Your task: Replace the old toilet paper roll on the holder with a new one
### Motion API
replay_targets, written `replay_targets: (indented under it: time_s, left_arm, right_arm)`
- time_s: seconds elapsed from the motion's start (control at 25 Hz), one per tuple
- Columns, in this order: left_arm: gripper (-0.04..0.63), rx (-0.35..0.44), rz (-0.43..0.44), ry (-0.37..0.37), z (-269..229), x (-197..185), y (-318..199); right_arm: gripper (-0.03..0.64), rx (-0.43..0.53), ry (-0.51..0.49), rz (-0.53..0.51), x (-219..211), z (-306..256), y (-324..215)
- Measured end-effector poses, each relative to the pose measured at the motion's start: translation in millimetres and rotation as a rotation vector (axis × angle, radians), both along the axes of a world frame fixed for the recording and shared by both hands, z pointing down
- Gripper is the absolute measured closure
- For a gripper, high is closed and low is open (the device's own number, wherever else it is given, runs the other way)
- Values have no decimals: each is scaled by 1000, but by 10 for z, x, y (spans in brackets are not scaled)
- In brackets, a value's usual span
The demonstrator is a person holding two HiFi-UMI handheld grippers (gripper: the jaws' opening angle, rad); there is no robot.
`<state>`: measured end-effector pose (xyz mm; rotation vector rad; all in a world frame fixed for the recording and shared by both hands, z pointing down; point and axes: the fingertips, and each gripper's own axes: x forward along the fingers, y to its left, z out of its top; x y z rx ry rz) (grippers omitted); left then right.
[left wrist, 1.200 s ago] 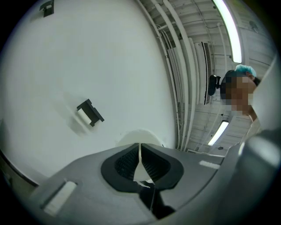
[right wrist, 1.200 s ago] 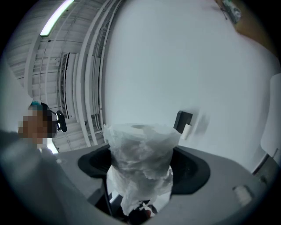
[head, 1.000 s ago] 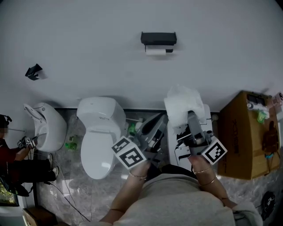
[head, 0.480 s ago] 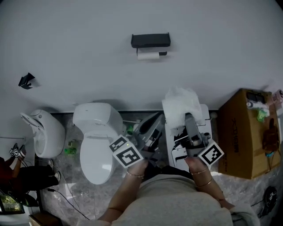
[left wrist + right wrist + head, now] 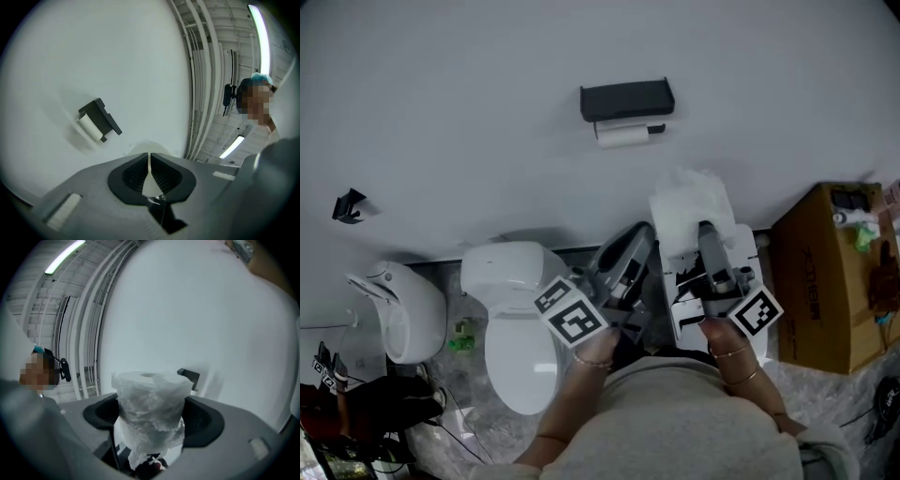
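The new roll (image 5: pixel 149 413) wears crinkled, translucent plastic film, the holder (image 5: pixel 626 97) looks matt black, the toilet (image 5: pixel 511 347) glossy white, and the box (image 5: pixel 825 281) plain brown cardboard.

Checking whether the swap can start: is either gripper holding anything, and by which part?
The right gripper clamps a plastic-wrapped toilet paper roll by its curved sides. The left gripper is shut and empty.

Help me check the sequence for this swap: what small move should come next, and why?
Probably bring the left tool, shut and empty, up to the holder on the wall and open it around the old roll. That thin roll hangs under the holder, both tools are short of the wall, and the right tool is occupied, shut on the wrapped new roll.
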<state>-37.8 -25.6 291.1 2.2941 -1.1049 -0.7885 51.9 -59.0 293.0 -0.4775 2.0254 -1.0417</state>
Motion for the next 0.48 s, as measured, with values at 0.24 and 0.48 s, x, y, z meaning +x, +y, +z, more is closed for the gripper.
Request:
replay_targets:
  time_s: [0.24,0.48]
  left_arm:
    - [578,-15,39,6,-34,-297,-408]
    - [578,-15,89,13,-52,-597,-696]
  right_arm:
    - [215,10,-5,53,-245,-103,-344]
    - [215,11,10,123,-539,-109,-604]
